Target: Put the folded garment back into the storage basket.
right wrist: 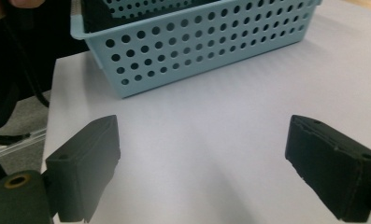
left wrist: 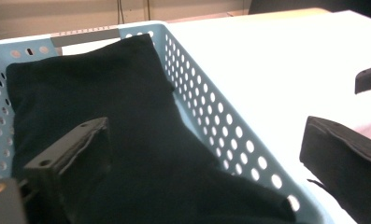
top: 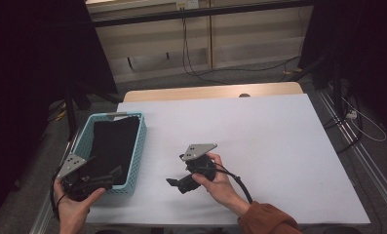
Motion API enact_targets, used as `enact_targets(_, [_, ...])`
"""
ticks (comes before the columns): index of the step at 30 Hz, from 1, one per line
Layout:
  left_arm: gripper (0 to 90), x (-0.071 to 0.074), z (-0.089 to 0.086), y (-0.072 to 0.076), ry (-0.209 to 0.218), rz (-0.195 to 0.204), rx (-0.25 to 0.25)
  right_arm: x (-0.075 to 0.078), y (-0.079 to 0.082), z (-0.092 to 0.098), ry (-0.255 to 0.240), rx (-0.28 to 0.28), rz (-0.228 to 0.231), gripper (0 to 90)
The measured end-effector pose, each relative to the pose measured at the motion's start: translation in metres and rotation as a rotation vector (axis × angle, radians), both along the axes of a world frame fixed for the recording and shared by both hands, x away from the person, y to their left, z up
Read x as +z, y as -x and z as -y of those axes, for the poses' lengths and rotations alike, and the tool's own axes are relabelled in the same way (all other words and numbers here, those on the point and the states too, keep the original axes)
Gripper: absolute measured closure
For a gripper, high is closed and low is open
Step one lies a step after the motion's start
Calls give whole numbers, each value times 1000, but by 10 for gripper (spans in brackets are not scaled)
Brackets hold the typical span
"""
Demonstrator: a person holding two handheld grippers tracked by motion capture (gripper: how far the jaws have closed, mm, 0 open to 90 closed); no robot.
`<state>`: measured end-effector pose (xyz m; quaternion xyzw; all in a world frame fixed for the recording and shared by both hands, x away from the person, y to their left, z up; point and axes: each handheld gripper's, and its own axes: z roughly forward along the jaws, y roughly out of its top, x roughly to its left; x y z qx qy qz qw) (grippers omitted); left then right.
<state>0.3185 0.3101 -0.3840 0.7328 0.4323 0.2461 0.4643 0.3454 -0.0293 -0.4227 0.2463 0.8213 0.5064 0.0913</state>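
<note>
Black cloth (left wrist: 103, 116) lies folded (slightly rumpled) in the blue basket (left wrist: 220, 121), both claws open, empty.

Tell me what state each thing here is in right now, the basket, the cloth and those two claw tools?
Basket: upright at the table's left edge, holding the cloth.
Black cloth: folded, lying flat inside the basket, nothing gripping it.
Left gripper: jaws open wide, straddling the basket's near wall, empty.
Right gripper: jaws open, empty, above bare table, pointing at the basket.
Table: covered with a white sheet.
</note>
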Motion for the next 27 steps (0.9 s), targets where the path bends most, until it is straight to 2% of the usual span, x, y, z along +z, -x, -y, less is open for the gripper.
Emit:
enact_targets(4, [32,0,13,4,12,-5,-37,1,3,10,13,-25,5,107])
enact_targets(6, [33,1,21,9,-9,11,-59,0,6,17,20,-40,2,105])
enact_targets(10, [33,2,37,14,2,30,-81,0,11,32,28,-79,9,83])
enact_targets(12, [37,0,43,14,0,25,-93,0,11,39,38,-120,10,78])
enact_targets(15, [44,-4,51,14,1,18,-105,-1,13,51,40,-142,3,69])
enact_targets(17, [44,-4,57,14,-18,21,-118,-3,15,59,45,-156,6,72])
enact_targets(20, [44,-4,62,13,-16,40,-127,-6,19,72,50,-184,5,72])
enact_targets(23, [45,-5,68,12,-5,25,-130,-9,22,85,54,-202,5,72])
enact_targets(25, [45,-7,73,11,-29,29,-144,-10,24,95,59,-210,5,71])
enact_targets(27, [44,-8,77,11,-25,22,-152,-11,27,104,72,-224,6,71])
